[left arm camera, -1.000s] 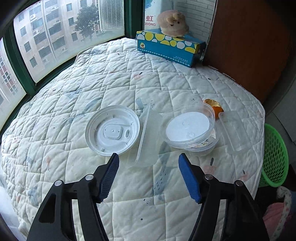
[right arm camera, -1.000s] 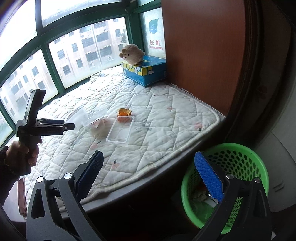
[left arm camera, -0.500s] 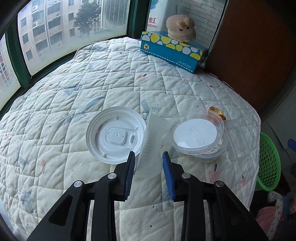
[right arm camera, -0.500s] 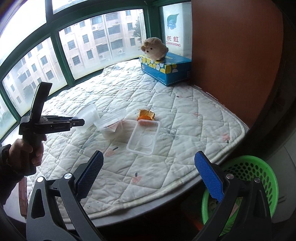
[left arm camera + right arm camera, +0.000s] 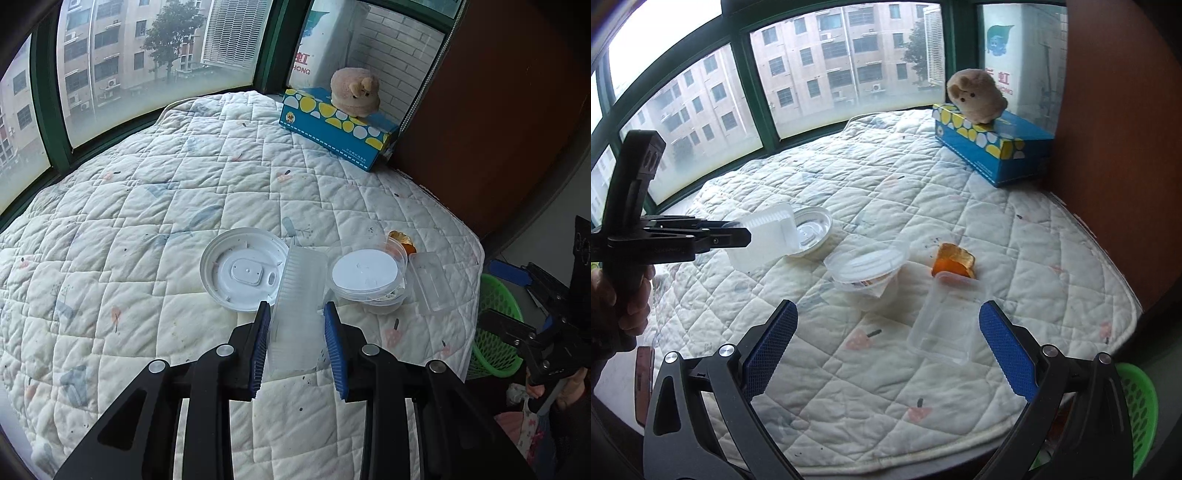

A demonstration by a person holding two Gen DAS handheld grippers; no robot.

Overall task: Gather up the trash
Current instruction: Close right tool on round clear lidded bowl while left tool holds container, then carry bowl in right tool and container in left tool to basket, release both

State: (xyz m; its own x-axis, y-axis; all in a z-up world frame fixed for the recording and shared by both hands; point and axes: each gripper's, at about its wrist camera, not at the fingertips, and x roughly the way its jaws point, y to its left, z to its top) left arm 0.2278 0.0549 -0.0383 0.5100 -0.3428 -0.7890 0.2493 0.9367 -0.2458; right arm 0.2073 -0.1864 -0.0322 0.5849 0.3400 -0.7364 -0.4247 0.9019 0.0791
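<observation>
My left gripper [image 5: 297,309] is shut on a translucent ribbed plastic box [image 5: 301,280] and holds it just above the quilt; the right wrist view shows that box [image 5: 764,236] lifted at the left. A white round lid [image 5: 243,271] lies beside it. Right of that sits a round clear tub with a white lid [image 5: 365,275], then an orange peel [image 5: 400,240] and a clear flat tray [image 5: 430,282]. My right gripper [image 5: 888,338] is open, hovering near the quilt's front edge with the clear tray [image 5: 945,321] between and beyond its fingers, touching nothing.
A green mesh basket [image 5: 1137,402] stands on the floor off the bed's right edge. At the far corner a blue tissue box [image 5: 993,147] carries a plush toy [image 5: 977,96]. Windows run behind the quilted bed [image 5: 147,221], and a brown panel stands on the right.
The left gripper closed on the translucent box and raised it off the quilt. The right gripper swung from above the green basket to over the bed, near the clear tray.
</observation>
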